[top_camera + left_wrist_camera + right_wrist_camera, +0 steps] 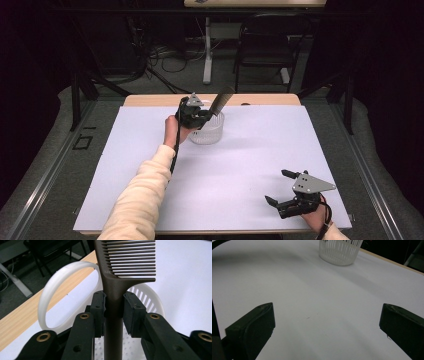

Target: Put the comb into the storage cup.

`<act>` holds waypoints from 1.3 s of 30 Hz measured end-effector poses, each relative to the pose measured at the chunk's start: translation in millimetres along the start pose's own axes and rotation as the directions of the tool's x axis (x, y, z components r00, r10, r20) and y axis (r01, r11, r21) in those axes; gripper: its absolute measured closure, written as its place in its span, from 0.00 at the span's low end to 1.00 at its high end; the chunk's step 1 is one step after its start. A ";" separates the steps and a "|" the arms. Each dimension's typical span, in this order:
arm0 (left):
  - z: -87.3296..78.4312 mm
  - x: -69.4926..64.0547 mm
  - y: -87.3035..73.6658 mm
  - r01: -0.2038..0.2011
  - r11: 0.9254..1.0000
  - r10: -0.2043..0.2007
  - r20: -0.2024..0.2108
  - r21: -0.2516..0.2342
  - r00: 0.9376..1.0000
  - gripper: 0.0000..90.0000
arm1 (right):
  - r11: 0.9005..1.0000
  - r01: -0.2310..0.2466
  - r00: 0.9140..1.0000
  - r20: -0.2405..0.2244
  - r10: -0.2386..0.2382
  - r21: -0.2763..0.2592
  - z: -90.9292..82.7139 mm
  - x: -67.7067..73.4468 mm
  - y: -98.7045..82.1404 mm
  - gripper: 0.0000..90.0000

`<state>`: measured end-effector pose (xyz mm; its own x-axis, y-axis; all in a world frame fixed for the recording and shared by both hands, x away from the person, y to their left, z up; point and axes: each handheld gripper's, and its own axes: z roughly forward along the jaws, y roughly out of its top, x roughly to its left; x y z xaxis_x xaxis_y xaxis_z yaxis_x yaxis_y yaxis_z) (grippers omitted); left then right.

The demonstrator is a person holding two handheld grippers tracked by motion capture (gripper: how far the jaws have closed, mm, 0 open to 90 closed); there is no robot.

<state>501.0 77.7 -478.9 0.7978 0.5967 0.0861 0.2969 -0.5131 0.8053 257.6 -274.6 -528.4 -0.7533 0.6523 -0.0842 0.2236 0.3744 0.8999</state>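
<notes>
Left gripper view: the left gripper pinches the handle of a dark brown wide-toothed comb, teeth pointing to 3 o'clock, above a white slotted plastic basket. High view places comb and basket at 12 o'clock on the white table sheet, with the right gripper spread wide at 4 o'clock.

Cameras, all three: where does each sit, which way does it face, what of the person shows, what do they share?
High view: above the person's side, facing forward and down on the table; both forearms, left gripper, right gripper.
Left gripper view: rides the left gripper, looking along jaws clamped on a comb above the basket.
Right gripper view: rides the right gripper, low over the table, open jaws.
Shared: the basket shows in all three.
</notes>
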 end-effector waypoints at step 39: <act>12.6 -2.4 -1.2 -0.042 0.997 0.040 0.033 0.069 0.999 0.80 | 1.000 -0.003 1.000 -0.001 0.003 -0.001 -0.1 -0.1 -0.2 0.00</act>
<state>505.4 69.2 -487.5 0.8260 0.5550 0.0983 0.2986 -0.5788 0.7589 257.6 -274.8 -528.5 -0.7535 0.6525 -0.0809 0.2251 0.3717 0.9007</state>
